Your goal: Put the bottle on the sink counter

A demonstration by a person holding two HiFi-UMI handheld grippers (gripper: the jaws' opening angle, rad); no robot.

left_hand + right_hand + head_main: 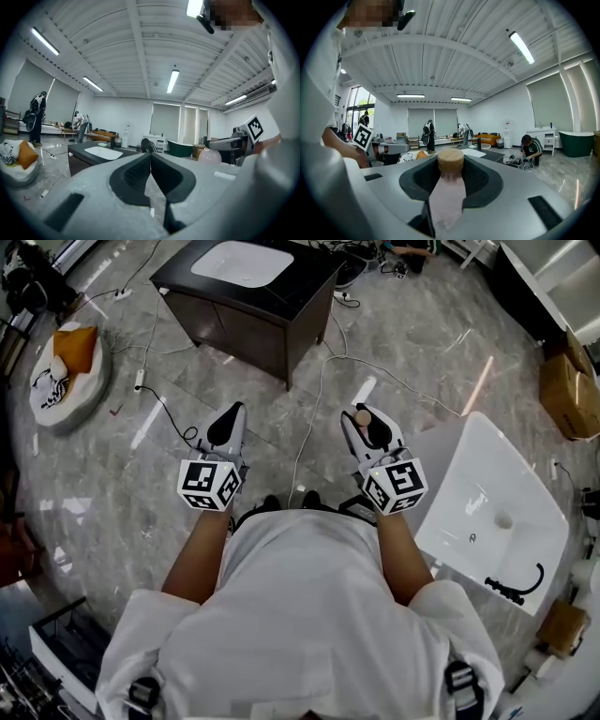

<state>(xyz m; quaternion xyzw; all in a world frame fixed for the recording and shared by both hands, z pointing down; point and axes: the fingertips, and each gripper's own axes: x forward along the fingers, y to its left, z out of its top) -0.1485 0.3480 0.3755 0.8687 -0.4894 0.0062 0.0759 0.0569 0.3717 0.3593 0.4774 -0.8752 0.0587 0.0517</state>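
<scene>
Between the jaws of the right tongs [451, 171] sits the pink bottle [447, 199], cork-looking cap poking out front, pads pinching its body. Left tongs [150, 157] are pressed together with nothing in them. The bottle looks small and light but smooth, so probably slippery. I'd say grip the body, not the cap. The dark sink counter [309, 289] is well ahead, off to the left.

No word, brand name or number can be read anywhere, and the only printed signs are the black-and-white square markers on the cubes of the left gripper [235, 412] and the right gripper [363, 420] — block patterns, not letters.
</scene>
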